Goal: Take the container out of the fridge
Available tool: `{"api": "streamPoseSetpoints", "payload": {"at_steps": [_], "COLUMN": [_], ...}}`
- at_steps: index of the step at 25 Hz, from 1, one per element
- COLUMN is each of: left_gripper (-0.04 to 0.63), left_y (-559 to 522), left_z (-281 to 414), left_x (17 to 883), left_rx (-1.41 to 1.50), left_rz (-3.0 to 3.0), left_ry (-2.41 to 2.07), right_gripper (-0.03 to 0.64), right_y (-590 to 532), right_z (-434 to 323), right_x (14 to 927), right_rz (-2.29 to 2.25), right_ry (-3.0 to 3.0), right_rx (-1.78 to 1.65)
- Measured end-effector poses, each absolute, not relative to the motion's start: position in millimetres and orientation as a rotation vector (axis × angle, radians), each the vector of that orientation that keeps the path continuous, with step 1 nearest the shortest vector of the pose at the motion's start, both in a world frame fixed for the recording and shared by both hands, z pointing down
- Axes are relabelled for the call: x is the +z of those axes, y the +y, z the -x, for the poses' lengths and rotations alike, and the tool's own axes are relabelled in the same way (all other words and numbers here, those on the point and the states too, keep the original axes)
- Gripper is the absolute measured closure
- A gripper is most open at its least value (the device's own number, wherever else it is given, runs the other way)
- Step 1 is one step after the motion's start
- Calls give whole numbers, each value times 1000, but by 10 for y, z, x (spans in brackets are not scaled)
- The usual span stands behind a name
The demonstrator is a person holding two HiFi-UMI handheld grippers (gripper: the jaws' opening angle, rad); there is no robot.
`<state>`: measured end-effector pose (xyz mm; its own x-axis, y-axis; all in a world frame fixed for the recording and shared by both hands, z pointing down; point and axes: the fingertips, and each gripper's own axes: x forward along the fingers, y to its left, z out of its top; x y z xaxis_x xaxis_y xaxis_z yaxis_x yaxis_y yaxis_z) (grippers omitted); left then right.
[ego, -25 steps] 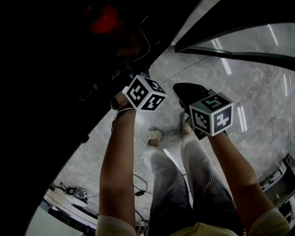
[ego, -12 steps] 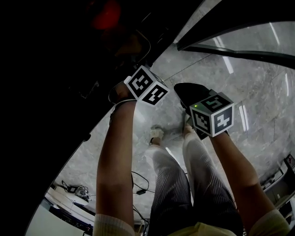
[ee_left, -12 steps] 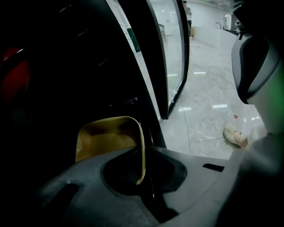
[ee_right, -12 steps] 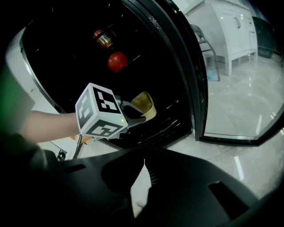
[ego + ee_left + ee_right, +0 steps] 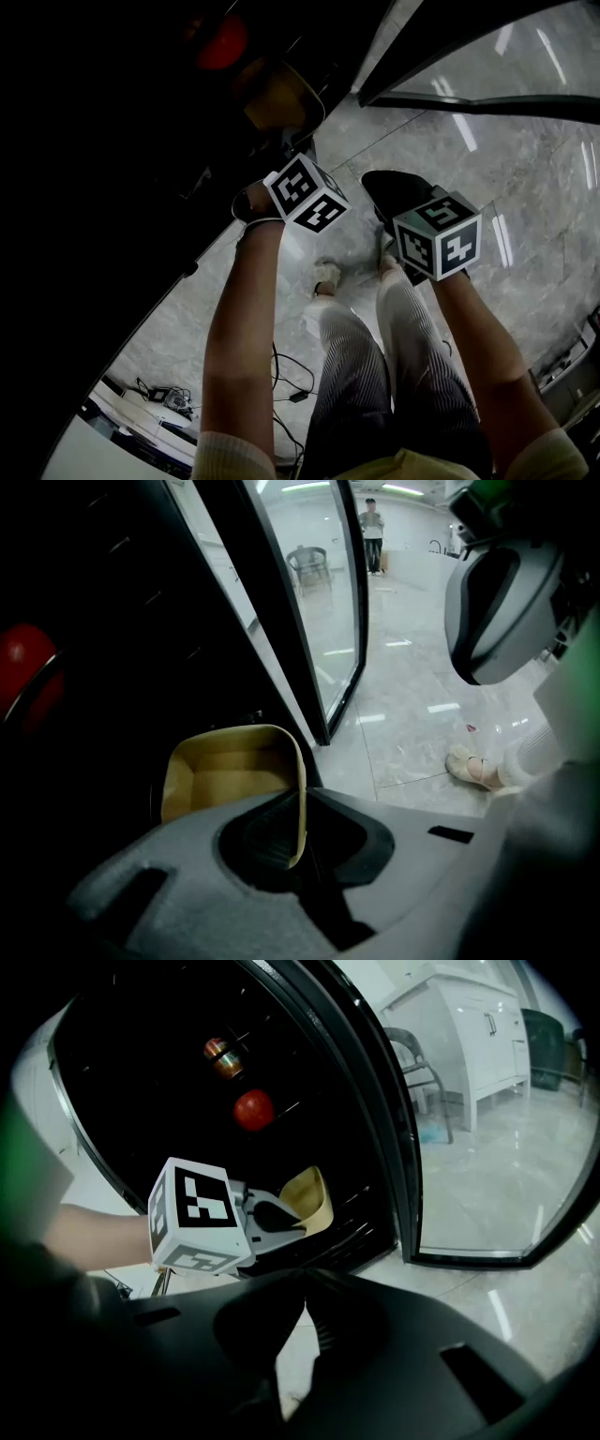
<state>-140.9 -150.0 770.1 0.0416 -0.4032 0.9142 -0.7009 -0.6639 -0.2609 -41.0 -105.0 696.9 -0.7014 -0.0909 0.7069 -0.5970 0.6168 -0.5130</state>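
Change: over the last second the left gripper [image 5: 286, 141] has just been closing its jaws, and its marker cube now sits a little nearer and to the right in the head view, with the container showing more plainly beyond it.
Left gripper: jaws pinched on the right-hand wall of the tan, shallow, round-cornered container [image 5: 230, 771], one pad inside and one outside.
Container: at the front edge of the dark fridge [image 5: 141, 1072], still within its opening, tilted, open side towards the camera.
Right gripper: jaws [image 5: 305, 1283] together with nothing between them, held over the grey marble floor [image 5: 525, 187], apart from the container.
Head view only: the person's two forearms, striped trousers and pale shoes; the container [image 5: 277, 103] is just a dim tan shape.
Left gripper view only: the container's bare inside; a person standing far off in the room.
Right gripper view only: the left gripper [image 5: 295, 1218] from the side at the container [image 5: 309, 1199]; a copper-coloured can [image 5: 220, 1054] above a red round object [image 5: 253, 1109] deeper in the fridge; the glass door [image 5: 469, 1147] open to the right.
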Motion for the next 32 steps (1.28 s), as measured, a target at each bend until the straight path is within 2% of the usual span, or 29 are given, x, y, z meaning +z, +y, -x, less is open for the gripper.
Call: {"api": "streamPoseSetpoints", "payload": {"at_steps": [15,32], "left_gripper": [563,563], "left_y": [-1008,-515], "left_z": [939,410], "left_x": [7098,6039], "left_rx": [1630,1585], "left_rz": [-2243,-2383], "left_ry": [-955,-799], "right_gripper": [588,588], "right_y": [-935,-787], "right_z": [135,-54], "right_x": [6416,5237], "right_rz": [-696,-805], "right_ry": [-2238,-2285], "right_rx": [1003,983]}}
